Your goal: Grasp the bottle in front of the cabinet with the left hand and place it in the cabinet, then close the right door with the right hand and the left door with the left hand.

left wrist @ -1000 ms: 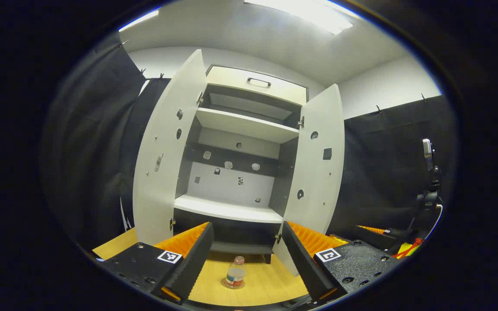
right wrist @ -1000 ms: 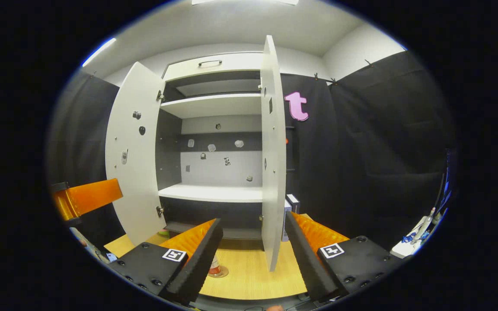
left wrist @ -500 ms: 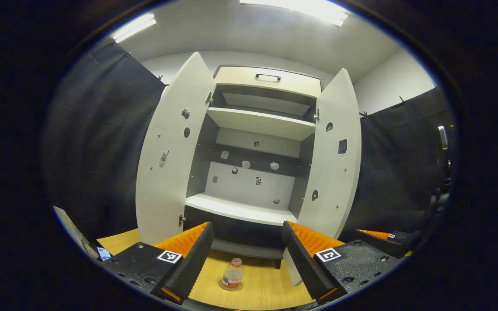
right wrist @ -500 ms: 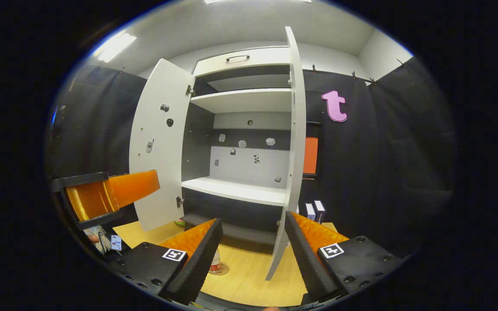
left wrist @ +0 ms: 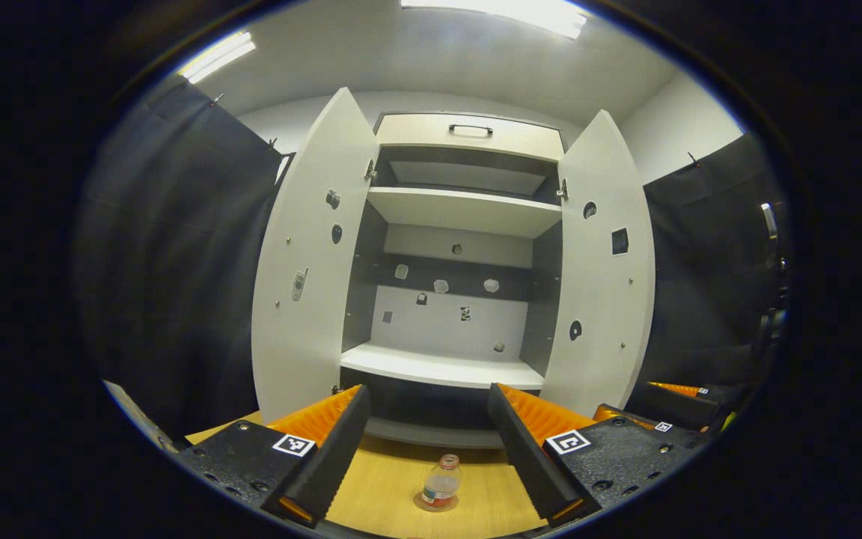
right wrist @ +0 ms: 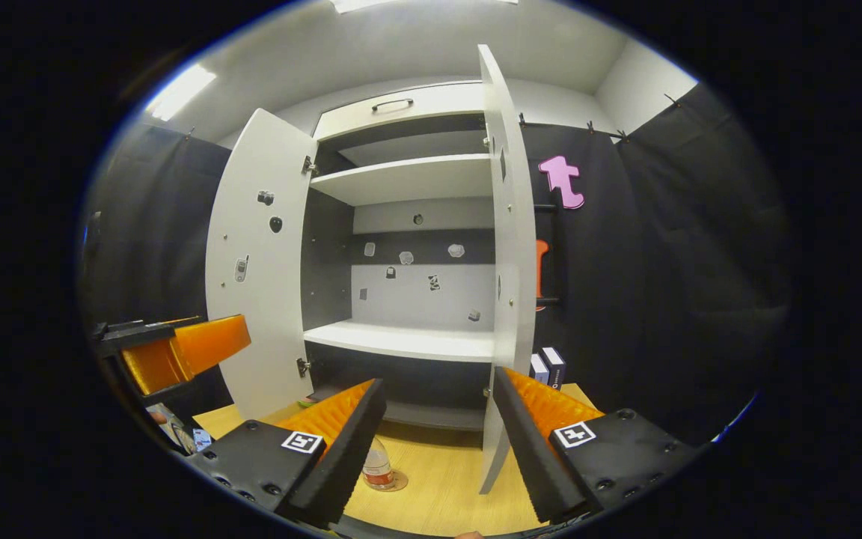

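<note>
Bottle [left wrist: 439,484] stands upright on the desk [left wrist: 386,486], near the open cabinet [left wrist: 446,367]; left gripper [left wrist: 427,434] hangs above, fingers spread; lower straight around its body (cap seems on); right gripper [right wrist: 438,434] spread, idle.

From my remote seat, both views look evenly lit from above. A ceiling light panel [left wrist: 502,11] glares nearly white at the top of the left gripper view, and a second strip [left wrist: 215,56] glows to one side. The cabinet [left wrist: 450,224] bows outward under fisheye distortion. Its lower recess sits in shadow. Edges blur and darken; the centre stays fairly sharp.
</note>
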Action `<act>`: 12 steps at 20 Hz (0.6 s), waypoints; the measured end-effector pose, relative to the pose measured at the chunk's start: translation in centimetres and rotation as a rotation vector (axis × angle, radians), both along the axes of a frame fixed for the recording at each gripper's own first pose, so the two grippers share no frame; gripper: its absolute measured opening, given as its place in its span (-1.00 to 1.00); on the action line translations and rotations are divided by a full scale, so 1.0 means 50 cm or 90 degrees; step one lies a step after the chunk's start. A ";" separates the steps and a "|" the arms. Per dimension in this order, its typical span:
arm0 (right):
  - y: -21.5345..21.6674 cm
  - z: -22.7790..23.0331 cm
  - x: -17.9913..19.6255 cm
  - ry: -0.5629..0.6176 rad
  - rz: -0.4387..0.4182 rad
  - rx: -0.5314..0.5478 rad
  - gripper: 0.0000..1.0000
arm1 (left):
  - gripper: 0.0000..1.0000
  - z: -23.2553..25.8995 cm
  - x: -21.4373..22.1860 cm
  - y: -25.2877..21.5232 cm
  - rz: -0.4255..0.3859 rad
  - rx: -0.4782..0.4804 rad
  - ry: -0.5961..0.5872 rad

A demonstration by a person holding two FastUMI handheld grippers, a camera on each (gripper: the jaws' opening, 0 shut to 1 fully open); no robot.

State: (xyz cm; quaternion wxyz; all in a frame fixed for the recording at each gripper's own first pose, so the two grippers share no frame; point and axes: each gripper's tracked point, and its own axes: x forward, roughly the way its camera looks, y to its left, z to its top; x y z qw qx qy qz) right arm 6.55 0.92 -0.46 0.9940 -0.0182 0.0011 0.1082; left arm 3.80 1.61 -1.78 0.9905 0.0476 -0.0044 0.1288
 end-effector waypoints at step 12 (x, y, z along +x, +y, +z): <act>0.068 -0.042 0.042 0.021 0.008 -0.020 0.92 | 0.94 -0.189 0.028 0.094 0.003 -0.051 0.070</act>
